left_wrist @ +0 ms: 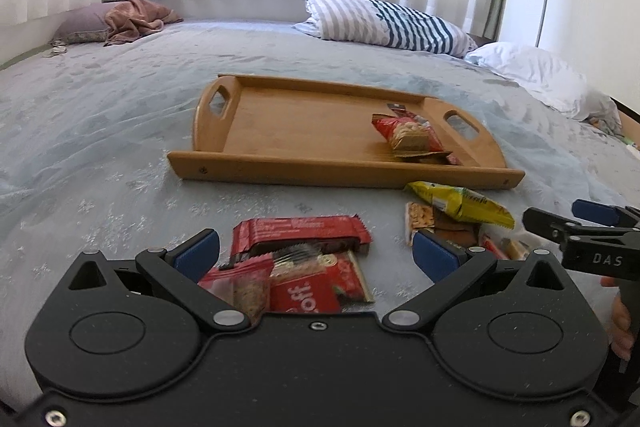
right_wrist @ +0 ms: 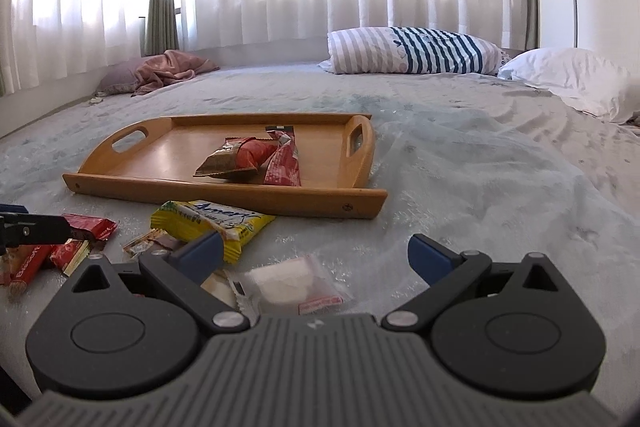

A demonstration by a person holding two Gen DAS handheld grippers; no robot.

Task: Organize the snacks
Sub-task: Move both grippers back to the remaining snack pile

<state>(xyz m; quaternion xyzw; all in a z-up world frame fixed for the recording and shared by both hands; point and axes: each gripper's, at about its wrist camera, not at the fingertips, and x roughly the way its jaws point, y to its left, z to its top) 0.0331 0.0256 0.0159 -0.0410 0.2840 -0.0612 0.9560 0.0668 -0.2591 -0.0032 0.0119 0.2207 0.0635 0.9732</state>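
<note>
A wooden tray (left_wrist: 304, 169) lies on the bed and holds red snack packets (left_wrist: 412, 137) at its right end; it also shows in the right wrist view (right_wrist: 160, 183) with the packets (right_wrist: 256, 159). My left gripper (left_wrist: 316, 253) is open above a pile of red snack bars (left_wrist: 304, 233) on the bedspread. A yellow packet (left_wrist: 464, 203) lies to the right, in front of the tray. My right gripper (right_wrist: 314, 253) is open over a clear packet with a white snack (right_wrist: 288, 283), next to the yellow packet (right_wrist: 212, 219). Both grippers are empty.
The bed has a pale blue spread (right_wrist: 480, 167). A striped pillow (right_wrist: 412, 51) and a white pillow (right_wrist: 572, 79) lie at the far right. A pink blanket on a purple pillow (right_wrist: 160, 71) lies far left. Curtains hang behind.
</note>
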